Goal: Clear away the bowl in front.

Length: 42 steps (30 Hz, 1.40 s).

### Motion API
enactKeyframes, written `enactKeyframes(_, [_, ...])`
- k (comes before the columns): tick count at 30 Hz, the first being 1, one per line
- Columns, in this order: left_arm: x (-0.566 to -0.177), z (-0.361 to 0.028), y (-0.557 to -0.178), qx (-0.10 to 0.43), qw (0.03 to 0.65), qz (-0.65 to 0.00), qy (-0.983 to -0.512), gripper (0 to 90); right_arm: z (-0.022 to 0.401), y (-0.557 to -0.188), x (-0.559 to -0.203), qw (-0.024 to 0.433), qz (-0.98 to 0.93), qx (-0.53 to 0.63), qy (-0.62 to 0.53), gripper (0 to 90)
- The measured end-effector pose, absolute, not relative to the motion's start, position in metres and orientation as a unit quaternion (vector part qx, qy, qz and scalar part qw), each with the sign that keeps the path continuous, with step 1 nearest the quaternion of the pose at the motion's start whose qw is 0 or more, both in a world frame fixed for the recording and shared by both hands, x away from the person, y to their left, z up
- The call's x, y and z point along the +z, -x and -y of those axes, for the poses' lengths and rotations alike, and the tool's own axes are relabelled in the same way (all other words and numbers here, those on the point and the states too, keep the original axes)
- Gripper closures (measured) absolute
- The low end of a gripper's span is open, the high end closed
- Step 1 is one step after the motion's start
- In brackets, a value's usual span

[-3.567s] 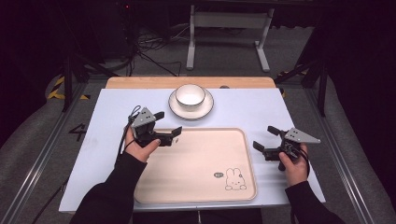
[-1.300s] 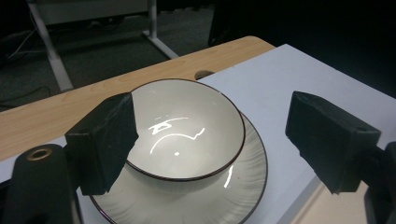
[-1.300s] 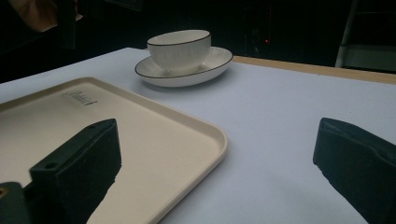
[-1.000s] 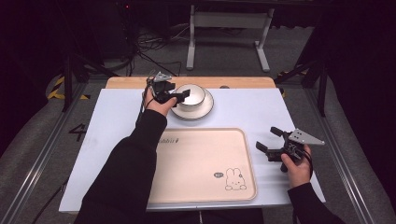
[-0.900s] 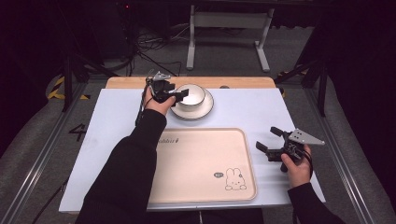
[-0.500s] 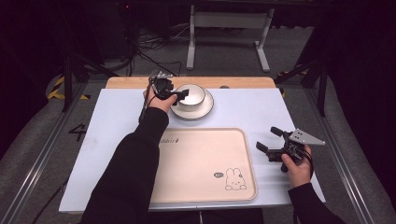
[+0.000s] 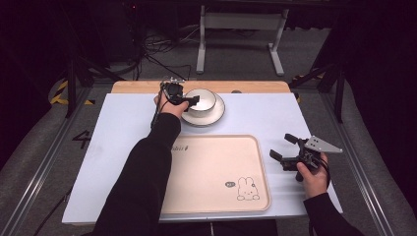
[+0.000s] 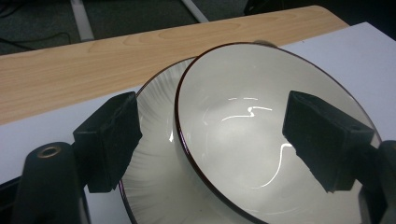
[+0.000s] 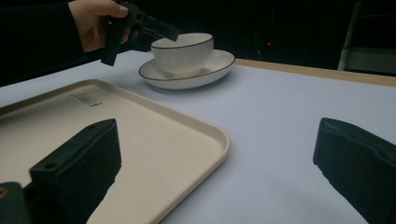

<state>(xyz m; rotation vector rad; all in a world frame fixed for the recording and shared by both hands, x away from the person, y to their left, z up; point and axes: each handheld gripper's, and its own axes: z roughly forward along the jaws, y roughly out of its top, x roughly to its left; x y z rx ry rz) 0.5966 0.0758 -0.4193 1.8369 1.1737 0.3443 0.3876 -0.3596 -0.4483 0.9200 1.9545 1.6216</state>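
Note:
A white bowl with a dark rim stands in a white ribbed saucer at the back of the table. My left gripper hangs over the bowl's near-left rim. In the left gripper view the left gripper is open and its jaws have just been opening. One pad is outside over the saucer, the other inside the bowl, with the rim between them untouched. My right gripper stands open right of the beige tray, nothing between its fingers.
The tray carries a small rabbit drawing near its front right corner. A wooden strip runs along the table's far edge behind the saucer. The pale blue table top lies bare left of the tray.
The left hand has gone from the tray's back left corner out to the bowl, and over the last second sank closer onto its rim. The right gripper has kept still.

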Motion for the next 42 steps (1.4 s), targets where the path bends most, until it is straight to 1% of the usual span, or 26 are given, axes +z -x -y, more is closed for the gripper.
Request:
enactKeyframes(1, [-0.420,-0.075,-0.597,0.139,0.450,-0.478,-0.742,23.6,0.359,-0.388,-0.448,0.219,-0.706,0.586,-0.332,1.4])
enactKeyframes(5, [-0.424,-0.075,-0.600,0.127,0.448,-0.479,-0.744,26.7,0.359,-0.387,-0.448,0.219,-0.706,0.586,-0.333,1.4])
enactKeyframes(10, [-0.426,-0.068,-0.603,0.111,0.438,-0.488,-0.747,37.8,0.360,-0.387,-0.448,0.218,-0.705,0.586,-0.334,1.4])
enactKeyframes(15, [-0.427,-0.061,-0.603,0.121,0.424,-0.501,-0.744,42.1,0.360,-0.387,-0.448,0.218,-0.705,0.587,-0.333,1.4])
enactKeyframes(17, [-0.428,-0.061,-0.604,0.120,0.424,-0.509,-0.739,47.3,0.360,-0.387,-0.448,0.217,-0.705,0.588,-0.333,1.4])
enactKeyframes(23, [-0.431,-0.060,-0.605,0.105,0.417,-0.526,-0.734,53.2,0.361,-0.388,-0.448,0.217,-0.704,0.588,-0.333,1.4])
enactKeyframes(26, [-0.433,-0.061,-0.606,0.102,0.411,-0.529,-0.735,58.3,0.360,-0.388,-0.449,0.215,-0.705,0.587,-0.334,1.4])
enactKeyframes(36, [-0.434,-0.061,-0.607,0.094,0.414,-0.542,-0.725,65.6,0.361,-0.388,-0.449,0.216,-0.705,0.587,-0.335,1.4])
enactKeyframes(42, [-0.432,-0.059,-0.606,0.110,0.406,-0.539,-0.729,78.3,0.361,-0.388,-0.449,0.216,-0.705,0.587,-0.334,1.4])
